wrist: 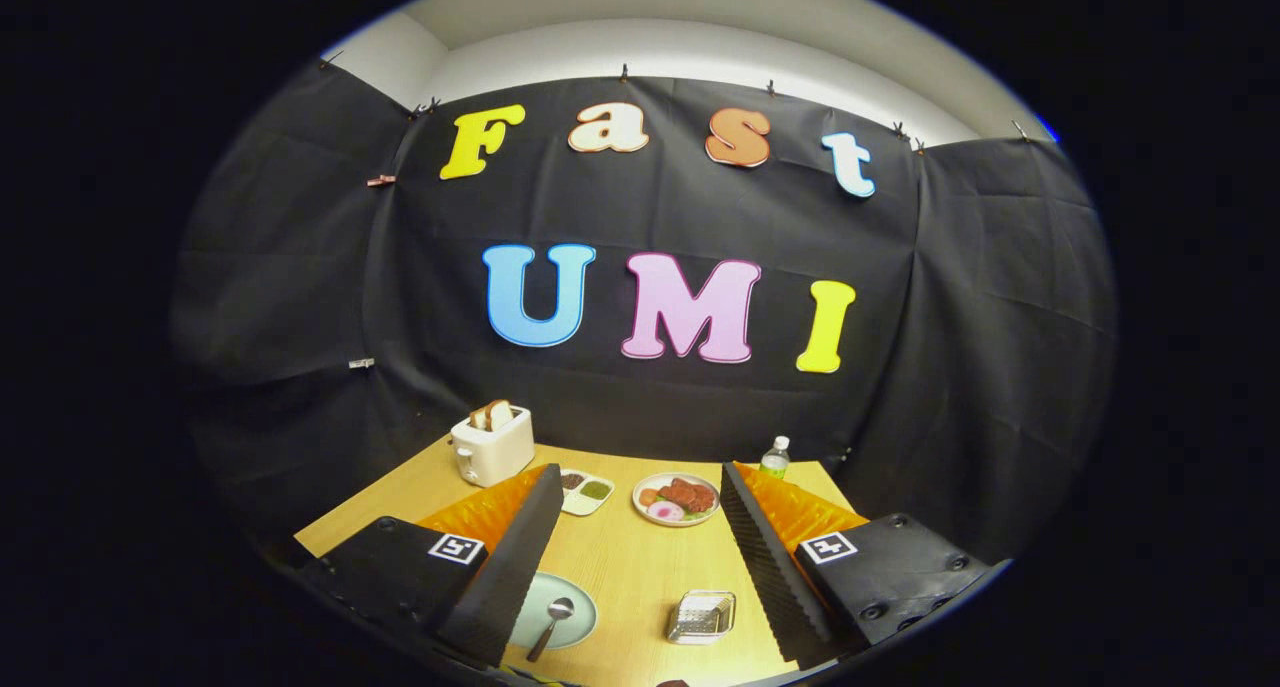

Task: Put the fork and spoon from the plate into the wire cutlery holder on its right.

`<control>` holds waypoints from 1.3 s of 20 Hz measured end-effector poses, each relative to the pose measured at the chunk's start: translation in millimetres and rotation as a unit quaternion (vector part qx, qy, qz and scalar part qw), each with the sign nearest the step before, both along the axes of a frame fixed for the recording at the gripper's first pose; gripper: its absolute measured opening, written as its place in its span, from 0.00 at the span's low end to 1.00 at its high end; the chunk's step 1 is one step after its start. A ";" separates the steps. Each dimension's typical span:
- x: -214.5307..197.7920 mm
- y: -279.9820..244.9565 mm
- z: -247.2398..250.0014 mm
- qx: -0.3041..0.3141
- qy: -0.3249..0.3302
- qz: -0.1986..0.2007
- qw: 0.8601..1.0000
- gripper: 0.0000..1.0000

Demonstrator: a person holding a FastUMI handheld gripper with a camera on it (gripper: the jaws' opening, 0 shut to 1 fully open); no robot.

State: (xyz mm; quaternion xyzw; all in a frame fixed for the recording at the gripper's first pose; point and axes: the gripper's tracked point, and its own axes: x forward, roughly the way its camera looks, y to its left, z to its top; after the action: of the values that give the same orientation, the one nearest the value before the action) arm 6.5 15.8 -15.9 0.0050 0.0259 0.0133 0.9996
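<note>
Between the spread, empty fingers of the gripper (640,557) lie the spoon (551,627) on its plate (572,599) and the wire cutlery holder (701,616); descend squarely over the spoon's handle before closing

Spoon (551,627) on pale plate (565,607), wire holder (701,616) to its right

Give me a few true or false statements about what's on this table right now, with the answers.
1. The claw is open, holding nothing. True.
2. A spoon lies on the pale plate. True.
3. The wire cutlery holder stands left of that plate. False: it stands on the plate's right.
4. The toaster is empty. False: bread sticks out of its top.
5. A bottle stands at the table's far edge. True.
</note>
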 end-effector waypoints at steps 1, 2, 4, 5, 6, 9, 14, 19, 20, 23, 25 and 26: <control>2.6 5.5 -8.4 0.003 0.017 0.008 1.000 0.98; 5.1 12.0 -16.4 0.006 0.033 0.017 0.999 0.99; 9.5 28.1 -39.5 0.006 0.078 0.041 0.996 0.99; 10.5 34.6 -53.6 0.000 0.103 0.052 0.993 0.99; 12.5 41.8 -70.5 -0.010 0.130 0.062 0.989 0.99; 14.3 65.0 -122.6 -0.021 0.200 0.094 0.975 0.99; 17.5 98.9 -199.0 -0.007 0.299 0.130 0.945 0.99; 15.7 121.7 -273.7 0.007 0.393 0.141 0.909 1.00; 15.8 124.7 -287.9 0.008 0.408 0.141 0.902 1.00; 16.6 134.7 -327.7 0.016 0.449 0.138 0.883 0.99; 19.7 134.4 -348.7 0.005 0.467 0.130 0.875 0.97; 21.9 133.6 -357.8 -0.006 0.474 0.124 0.872 0.94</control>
State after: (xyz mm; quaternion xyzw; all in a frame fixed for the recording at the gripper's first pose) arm 28.4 149.4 -373.7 0.0019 0.4967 0.1327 0.8577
